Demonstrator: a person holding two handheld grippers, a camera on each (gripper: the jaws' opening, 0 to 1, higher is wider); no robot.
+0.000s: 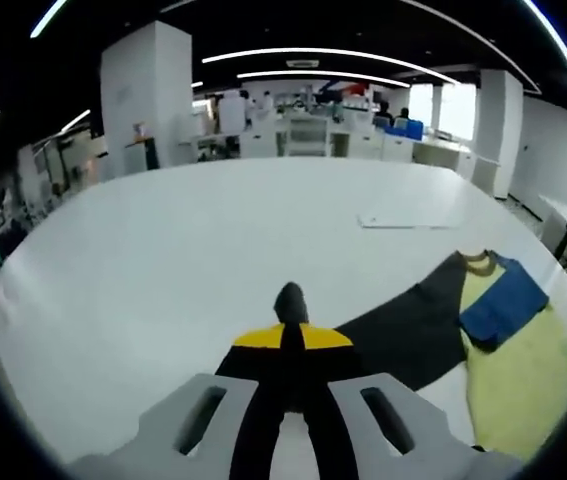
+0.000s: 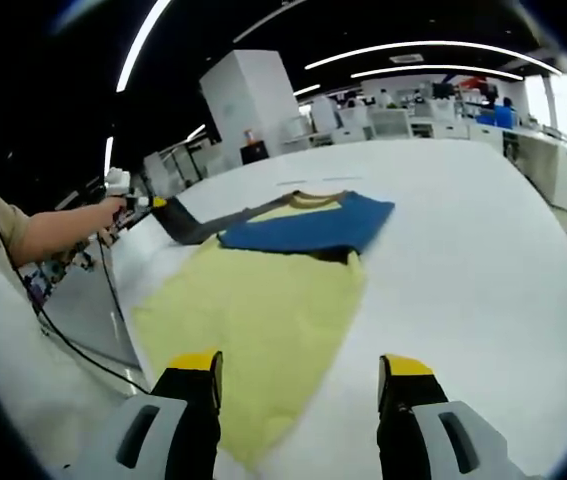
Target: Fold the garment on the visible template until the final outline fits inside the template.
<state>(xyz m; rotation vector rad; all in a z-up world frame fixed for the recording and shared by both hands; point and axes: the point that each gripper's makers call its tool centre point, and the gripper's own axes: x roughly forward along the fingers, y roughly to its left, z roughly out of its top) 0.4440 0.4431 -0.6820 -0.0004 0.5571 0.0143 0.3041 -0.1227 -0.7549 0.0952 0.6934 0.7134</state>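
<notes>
White table spread wide under everything, and your yellow shirt lay flat on it just ahead of your right gripper, whose jaws stood apart, holding nothing. One blue sleeve was already folded in across the chest. Your left gripper had its jaws pinched together on the dark sleeve, which was stretched out to the side and lifted at the cuff. A flat pale sheet, possibly the template, sat well apart, farther up the table. You judged the folding barely begun: the second sleeve and the body were left to fold.
</notes>
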